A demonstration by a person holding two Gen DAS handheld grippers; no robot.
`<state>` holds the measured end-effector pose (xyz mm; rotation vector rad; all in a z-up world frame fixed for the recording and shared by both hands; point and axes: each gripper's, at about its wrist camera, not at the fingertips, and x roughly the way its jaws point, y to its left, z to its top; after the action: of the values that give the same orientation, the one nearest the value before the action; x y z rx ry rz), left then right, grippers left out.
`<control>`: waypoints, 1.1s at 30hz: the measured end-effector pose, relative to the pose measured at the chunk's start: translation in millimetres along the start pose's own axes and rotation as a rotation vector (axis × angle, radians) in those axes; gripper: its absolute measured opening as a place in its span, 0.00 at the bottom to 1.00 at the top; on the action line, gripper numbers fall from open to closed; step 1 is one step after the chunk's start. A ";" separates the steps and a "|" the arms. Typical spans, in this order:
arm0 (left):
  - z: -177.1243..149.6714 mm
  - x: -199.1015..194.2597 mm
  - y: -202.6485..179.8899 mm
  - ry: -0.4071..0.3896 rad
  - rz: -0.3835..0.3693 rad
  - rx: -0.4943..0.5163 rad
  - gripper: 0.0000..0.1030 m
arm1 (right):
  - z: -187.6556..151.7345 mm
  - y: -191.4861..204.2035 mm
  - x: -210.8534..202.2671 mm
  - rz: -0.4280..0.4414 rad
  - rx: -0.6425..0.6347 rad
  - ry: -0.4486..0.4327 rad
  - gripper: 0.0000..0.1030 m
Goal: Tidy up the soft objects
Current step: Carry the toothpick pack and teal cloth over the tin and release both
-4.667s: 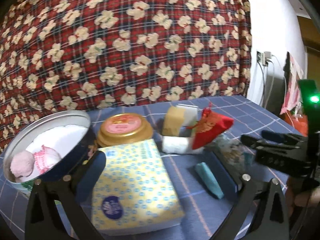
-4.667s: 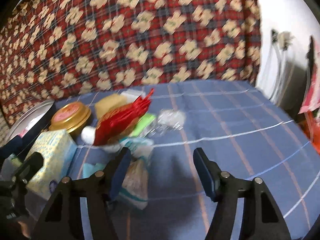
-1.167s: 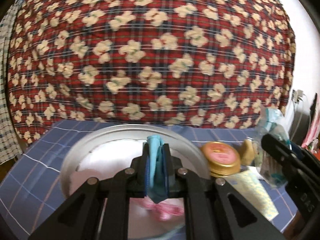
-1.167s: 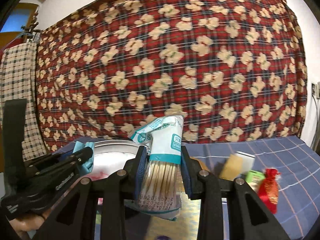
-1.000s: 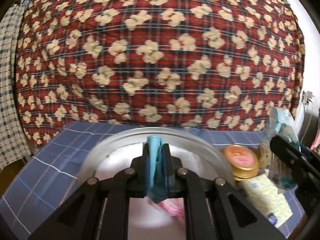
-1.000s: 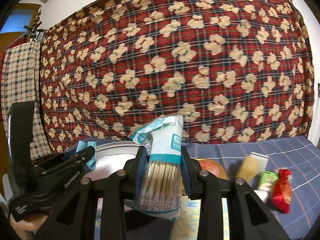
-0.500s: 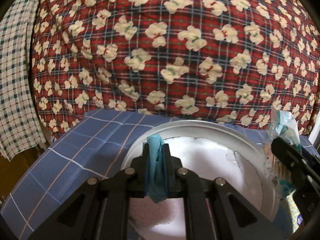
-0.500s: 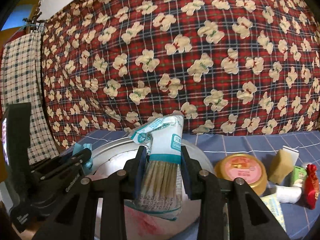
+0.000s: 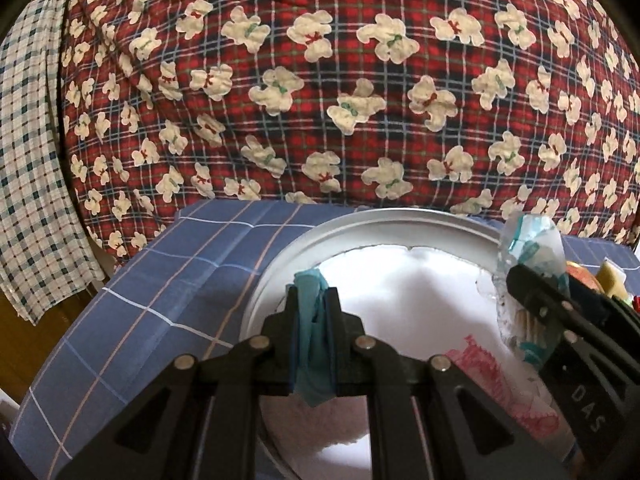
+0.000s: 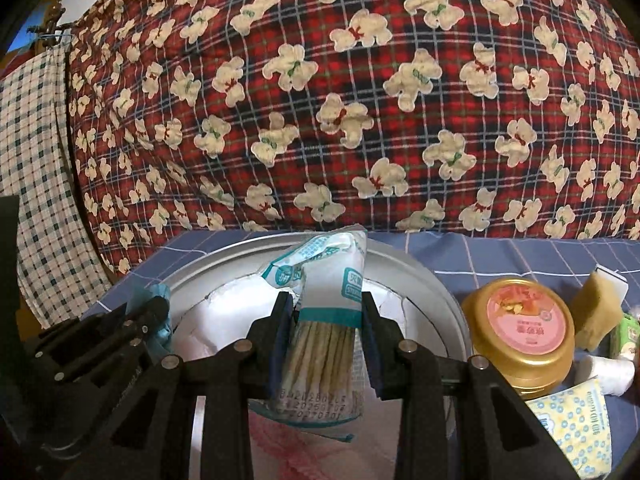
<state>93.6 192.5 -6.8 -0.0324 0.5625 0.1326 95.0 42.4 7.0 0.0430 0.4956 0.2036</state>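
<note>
My left gripper (image 9: 314, 308) is shut on a folded teal cloth (image 9: 312, 344) and holds it above the near left part of a round silver tin (image 9: 280, 256) lined with white padding (image 9: 404, 288). My right gripper (image 10: 326, 324) is shut on a packet of cotton swabs (image 10: 324, 320), white and teal, above the same tin (image 10: 436, 292). The packet also shows at the right of the left wrist view (image 9: 528, 264). A pink and white soft item (image 9: 492, 376) lies in the tin.
A gold-lidded jar (image 10: 520, 344), a yellow sponge (image 10: 596, 304), a white roll (image 10: 608, 376) and a yellow dotted tissue pack (image 10: 576, 420) sit right of the tin on the blue checked cloth (image 9: 160, 292). A red bear-print blanket (image 9: 320, 80) hangs behind.
Both grippers picked up their items from the table and carried them left over the tin. In the last second they moved further over it and lower.
</note>
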 end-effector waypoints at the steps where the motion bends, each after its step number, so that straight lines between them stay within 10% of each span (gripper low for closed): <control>1: -0.5 0.1 -0.6 0.000 0.003 0.003 0.08 | -0.6 0.0 0.9 0.001 -0.001 0.005 0.35; 15: -6.6 4.8 -0.2 0.033 0.032 0.003 0.16 | -8.0 4.2 8.8 0.046 -0.025 0.065 0.38; 19: -6.7 0.7 -0.5 0.017 0.040 0.009 0.72 | -6.6 -0.6 -2.6 0.034 -0.008 0.017 0.55; 22: -6.0 -11.1 0.1 -0.052 0.078 0.004 0.81 | -3.5 -8.9 -19.9 0.050 0.025 -0.072 0.73; 33: -4.9 -20.2 9.6 -0.097 0.057 -0.067 0.97 | -5.8 -14.9 -20.6 0.013 0.046 -0.057 0.73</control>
<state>72.9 199.3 -0.1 -0.0747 0.4624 0.2074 77.3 23.6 10.2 0.0971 0.4434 0.2031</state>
